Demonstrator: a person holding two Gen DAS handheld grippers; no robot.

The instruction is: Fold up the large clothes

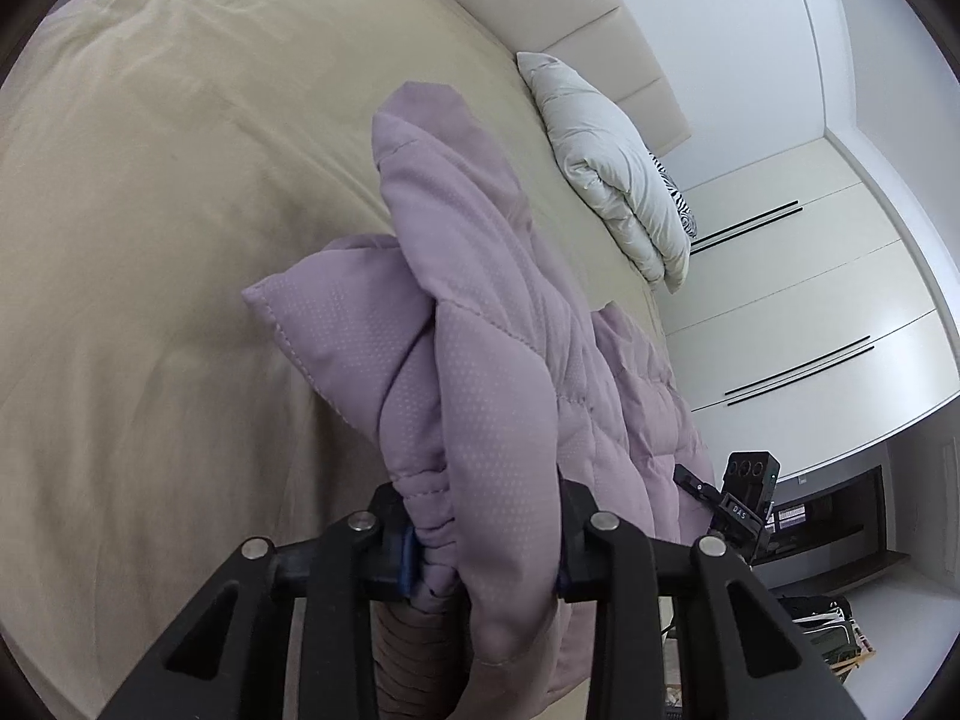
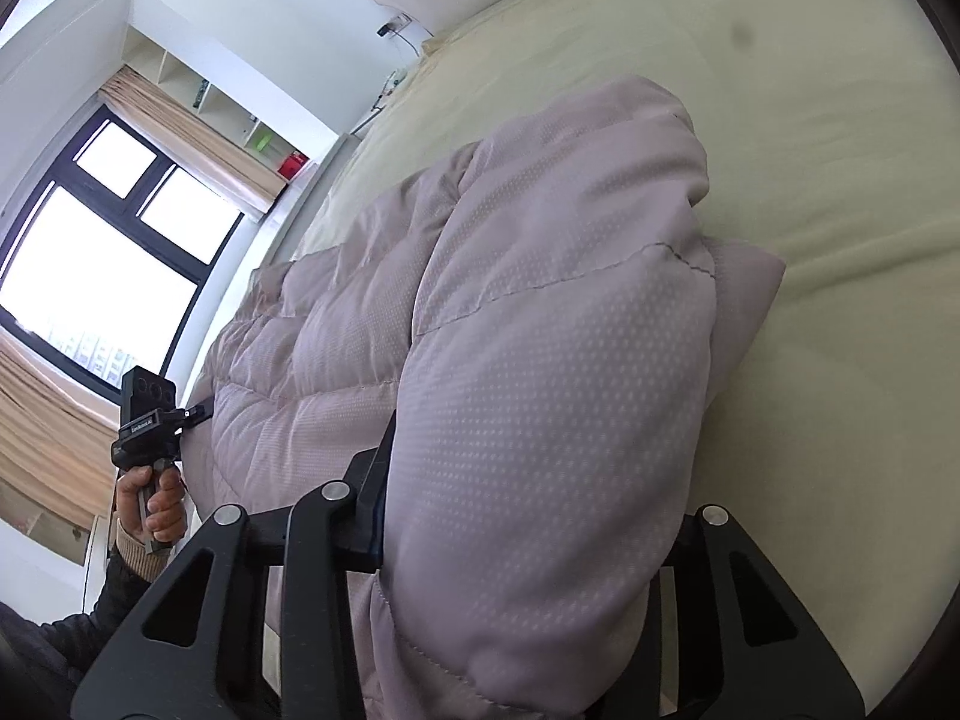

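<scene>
A lilac quilted puffer jacket (image 1: 480, 324) lies on the beige bed (image 1: 156, 192) near its edge. My left gripper (image 1: 486, 540) is shut on a gathered cuff and a fold of the jacket. In the right wrist view the jacket (image 2: 540, 312) bulges up between the jaws, and my right gripper (image 2: 528, 546) is shut on a thick fold of it. The right gripper's body also shows in the left wrist view (image 1: 744, 504), behind the jacket. The left gripper shows in the right wrist view (image 2: 147, 414), held in a hand at the jacket's far edge.
A folded white duvet (image 1: 612, 174) lies by the padded headboard (image 1: 576, 24). White wardrobe doors (image 1: 798, 276) stand beside the bed. A large window (image 2: 102, 252) with tan curtains and wall shelves (image 2: 228, 114) are on the other side.
</scene>
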